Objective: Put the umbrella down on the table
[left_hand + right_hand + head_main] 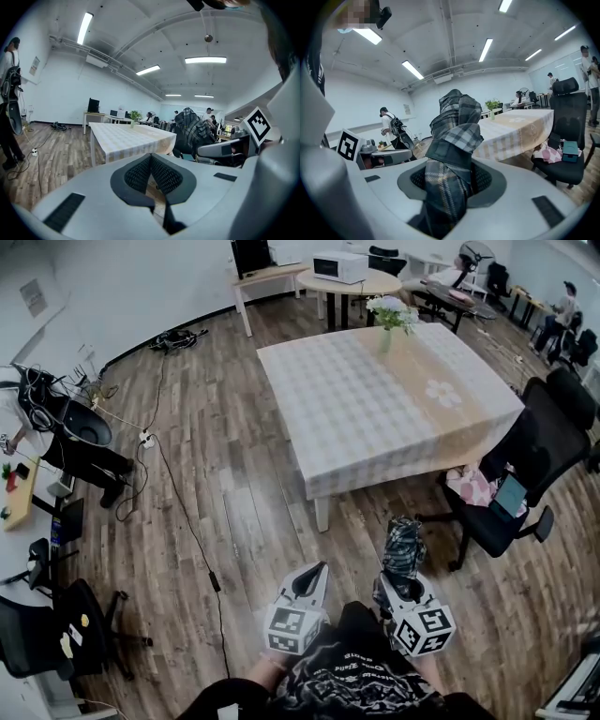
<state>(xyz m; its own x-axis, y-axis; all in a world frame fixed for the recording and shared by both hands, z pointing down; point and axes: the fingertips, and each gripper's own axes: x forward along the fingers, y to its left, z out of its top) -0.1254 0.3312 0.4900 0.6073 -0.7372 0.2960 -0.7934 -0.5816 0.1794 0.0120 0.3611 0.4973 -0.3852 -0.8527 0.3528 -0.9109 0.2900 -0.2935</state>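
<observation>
Grey plaid on the folded umbrella (457, 126): sits clamped between the jaws of the right hand-held gripper (450, 180), pokes out ahead of them, hangs in the air over the wooden floor (234, 484). Just beside it, left hand-held gripper (151, 161), jaws pressed together on nothing. Farther ahead, well apart from the umbrella: bench (375, 399) under a checked cloth, vase of flowers (385, 334) near its far edge, black office chair (525, 465) at its right side.

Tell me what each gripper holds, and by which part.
The right gripper clamps the folded plaid umbrella around the lower part of its wrapped canopy; the rest sticks out past the jaws. The left gripper holds nothing, jaws together.
</observation>
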